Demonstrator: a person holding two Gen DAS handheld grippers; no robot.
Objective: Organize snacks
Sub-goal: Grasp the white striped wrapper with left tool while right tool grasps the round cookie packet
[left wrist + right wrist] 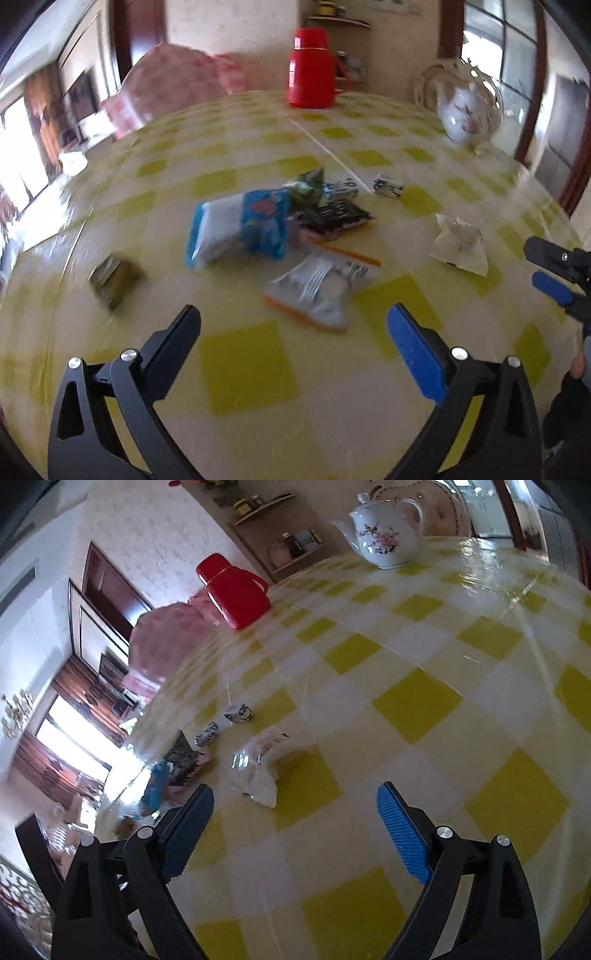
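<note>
Snack packets lie on the yellow-checked table (251, 369). In the left wrist view a blue-and-white packet (236, 229) leans on a dark packet (332, 218) and a green one (308, 182); a white packet with orange edges (325, 288) lies nearer. A small olive packet (114, 278) is at left, a small white-and-black packet (388, 186) and a crumpled white wrapper (460, 245) at right. My left gripper (295, 321) is open and empty above the table. My right gripper (295, 801) is open and empty near the crumpled wrapper (258, 771); it also shows at the left view's right edge (557, 269).
A red thermos (312, 68) stands at the table's far edge and a flowered white teapot (469, 110) at far right. They also show in the right wrist view: thermos (234, 590), teapot (386, 535). A pink-covered chair (173, 88) stands behind the table.
</note>
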